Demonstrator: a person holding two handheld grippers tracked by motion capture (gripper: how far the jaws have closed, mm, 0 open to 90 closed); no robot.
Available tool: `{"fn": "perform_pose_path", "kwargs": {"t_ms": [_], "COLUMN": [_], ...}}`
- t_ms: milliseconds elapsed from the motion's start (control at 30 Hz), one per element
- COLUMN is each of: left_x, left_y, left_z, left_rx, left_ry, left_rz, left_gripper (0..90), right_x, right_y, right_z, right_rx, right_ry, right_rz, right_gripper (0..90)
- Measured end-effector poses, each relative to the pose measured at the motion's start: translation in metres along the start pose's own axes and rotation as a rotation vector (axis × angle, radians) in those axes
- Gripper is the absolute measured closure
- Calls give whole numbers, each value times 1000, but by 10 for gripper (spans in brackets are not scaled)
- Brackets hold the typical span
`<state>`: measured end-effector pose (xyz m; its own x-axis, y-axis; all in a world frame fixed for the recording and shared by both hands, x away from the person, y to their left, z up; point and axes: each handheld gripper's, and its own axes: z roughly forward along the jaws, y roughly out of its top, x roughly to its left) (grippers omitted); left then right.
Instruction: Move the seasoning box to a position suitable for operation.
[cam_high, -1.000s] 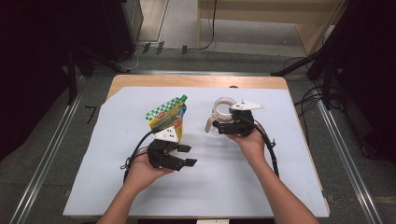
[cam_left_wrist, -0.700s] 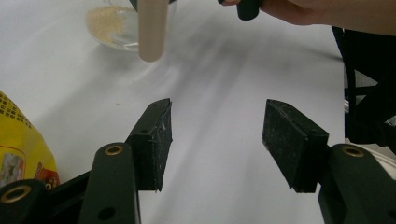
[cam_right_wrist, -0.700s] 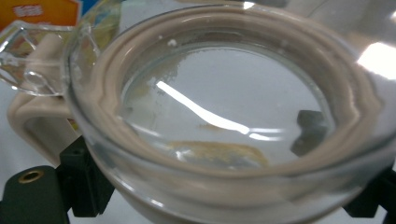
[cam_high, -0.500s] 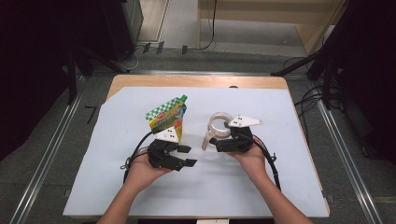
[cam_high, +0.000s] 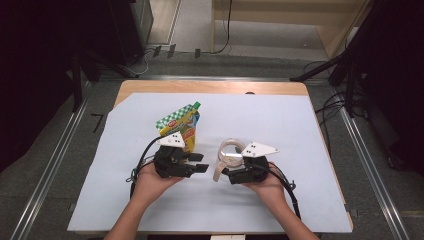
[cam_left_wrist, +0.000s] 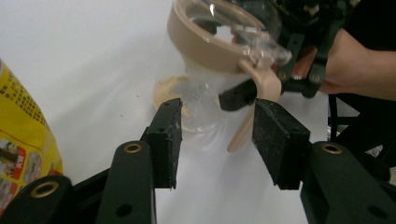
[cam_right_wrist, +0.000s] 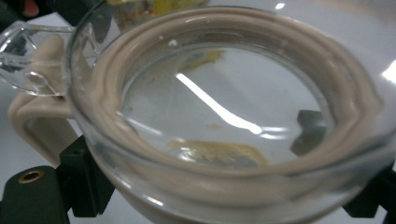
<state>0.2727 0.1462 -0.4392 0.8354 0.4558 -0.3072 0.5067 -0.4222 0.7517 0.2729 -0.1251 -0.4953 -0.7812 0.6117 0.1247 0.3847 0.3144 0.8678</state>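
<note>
The right tool (cam_high: 231, 170) clamps a clear jug (cam_high: 229, 156) with a beige rim. Left of the jug, the left tool (cam_high: 200, 165), its jaws just closing and still half open on nothing, rests beside a yellow pouch (cam_high: 183, 125) on the desk (cam_high: 300, 130).

The right gripper (cam_high: 231, 172) has carried the clear jar (cam_high: 228, 156) down-left toward the left gripper (cam_high: 200, 167), whose jaws have just been closing with nothing between them.

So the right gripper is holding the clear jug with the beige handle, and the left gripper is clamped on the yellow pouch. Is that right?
Not quite. The right gripper does hold the clear jug, but the left gripper is not clamped on the yellow pouch: the left gripper view shows its jaws apart with nothing between them, the pouch off to one side.
</note>
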Motion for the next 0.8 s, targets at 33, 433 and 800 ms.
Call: {"fn": "perform_pose_path", "kwargs": {"t_ms": [33, 433, 800], "left_x": [0, -3, -1], "left_y": [0, 0, -2], "left_z": [0, 9, 15], "left_rx": [0, 44, 79], "left_ry": [0, -55, -58], "left_rz": [0, -1, -6], "left_gripper": [563, 770, 800], "right_x": [3, 13, 11], "right_y": [-2, -11, -9], "right_z": [2, 11, -13], "right_rx": [8, 11, 44], "right_ry": [4, 23, 46], "right_rz": [-8, -84, 11], "right_gripper": [118, 113, 96]}}
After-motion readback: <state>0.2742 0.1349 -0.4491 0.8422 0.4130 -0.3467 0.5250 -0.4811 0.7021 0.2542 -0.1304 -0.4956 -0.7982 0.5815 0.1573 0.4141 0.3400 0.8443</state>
